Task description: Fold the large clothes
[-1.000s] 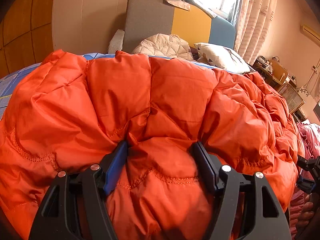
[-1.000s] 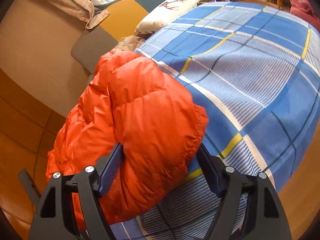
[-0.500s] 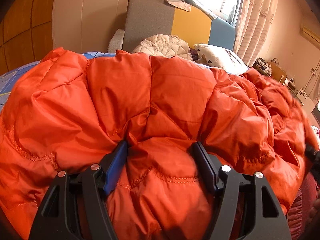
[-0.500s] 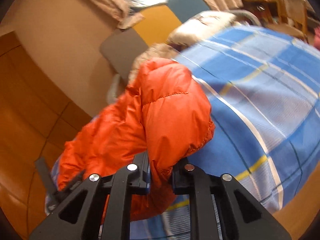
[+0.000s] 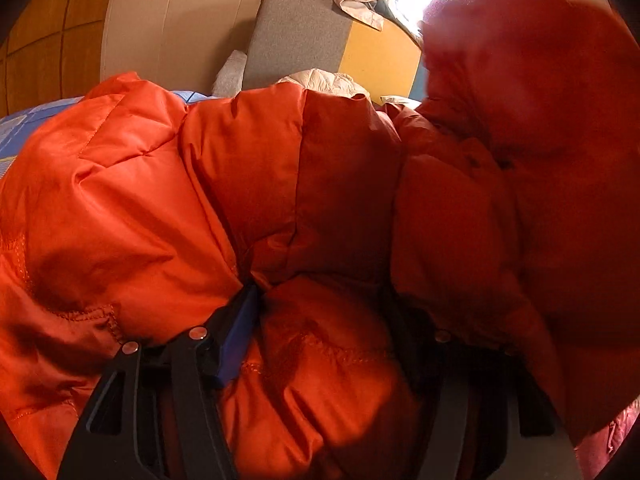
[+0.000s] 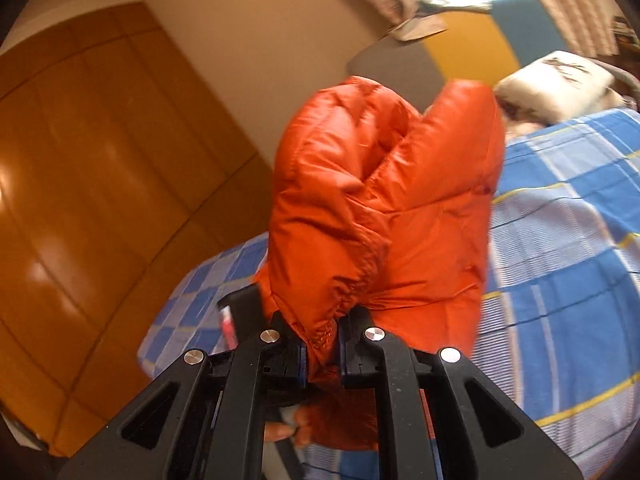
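An orange puffer jacket (image 5: 192, 208) lies on the blue plaid bed and fills the left wrist view. My left gripper (image 5: 320, 312) stands wide open with a bulge of the jacket between its fingers; the right finger is partly covered by fabric. A lifted, blurred part of the jacket (image 5: 560, 152) hangs at the right of that view. My right gripper (image 6: 322, 344) is shut on the orange puffer jacket (image 6: 380, 208) at its elastic cuff and holds the sleeve up above the bed.
The blue plaid bedsheet (image 6: 568, 264) spreads to the right. A grey, yellow and blue headboard (image 5: 304, 36) and pillows (image 6: 556, 80) stand at the far end. A wooden wardrobe (image 6: 100, 184) is on the left. A curtained window is behind.
My right gripper closed on the jacket's sleeve cuff and lifted it up and over toward the left gripper. The lifted part now shows at the right of the left wrist view.
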